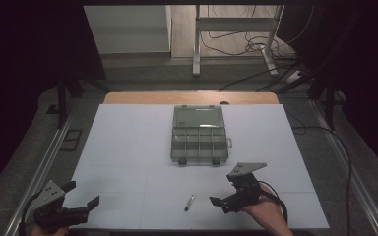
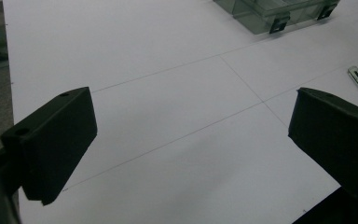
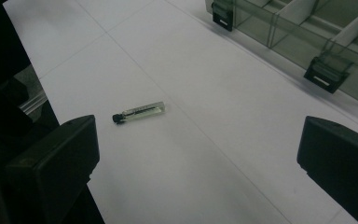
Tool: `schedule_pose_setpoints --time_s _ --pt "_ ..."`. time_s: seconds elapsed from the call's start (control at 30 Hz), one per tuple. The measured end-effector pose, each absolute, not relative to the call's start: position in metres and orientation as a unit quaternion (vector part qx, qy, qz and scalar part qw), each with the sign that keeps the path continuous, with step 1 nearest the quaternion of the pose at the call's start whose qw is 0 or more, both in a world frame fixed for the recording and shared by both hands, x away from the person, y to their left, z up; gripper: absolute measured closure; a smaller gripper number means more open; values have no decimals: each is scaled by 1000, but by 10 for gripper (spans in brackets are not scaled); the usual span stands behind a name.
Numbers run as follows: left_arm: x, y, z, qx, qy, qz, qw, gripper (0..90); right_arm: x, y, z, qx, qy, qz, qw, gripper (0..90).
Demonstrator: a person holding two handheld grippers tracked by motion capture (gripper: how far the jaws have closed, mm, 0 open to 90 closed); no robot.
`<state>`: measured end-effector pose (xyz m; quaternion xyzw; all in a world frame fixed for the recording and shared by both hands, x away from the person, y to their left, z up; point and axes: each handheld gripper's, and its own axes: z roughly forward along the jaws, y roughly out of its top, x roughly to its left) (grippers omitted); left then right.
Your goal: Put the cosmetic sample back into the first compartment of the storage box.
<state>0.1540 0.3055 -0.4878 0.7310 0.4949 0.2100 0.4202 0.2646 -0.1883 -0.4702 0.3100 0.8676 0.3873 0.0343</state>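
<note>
A: Start at the left. What do you see, placing things by the box?

B: The left tool [image 1: 84,193] sits at the near left corner of the surface [image 1: 128,142], well apart from the box and nearer the person than it. Its two blocky matte black jaws are spread wide with nothing between them; in its own view only smooth white sheet lies in the gap.

A: And next along?

B: A vial [image 1: 189,202], a small slim tube with clear walls, a dark cap at one end and fine print along its side. It lies flat on the surface, straight out from the box's near edge, well short of it, between the two tools and nearer the right one.

A: The box itself?

B: The box [image 1: 198,134] is a flat rectangular case of smoky see-through plastic, lid open, with thin dividers making small compartments and dark latches on its near wall.

A: The right tool?

B: The right tool [image 1: 218,201] is off the box's near right corner, closer to the person, held in a hand [image 1: 267,210]. Its jaws also stand wide apart, empty, with the vial just beside the left jaw in its own view.
</note>
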Motion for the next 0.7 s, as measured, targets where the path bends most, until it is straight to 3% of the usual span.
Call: schedule_pose_setpoints --time_s 0.7 --pt "155 304 -488 737 491 211 414 19 260 -164 -479 316 880 355 21 0"
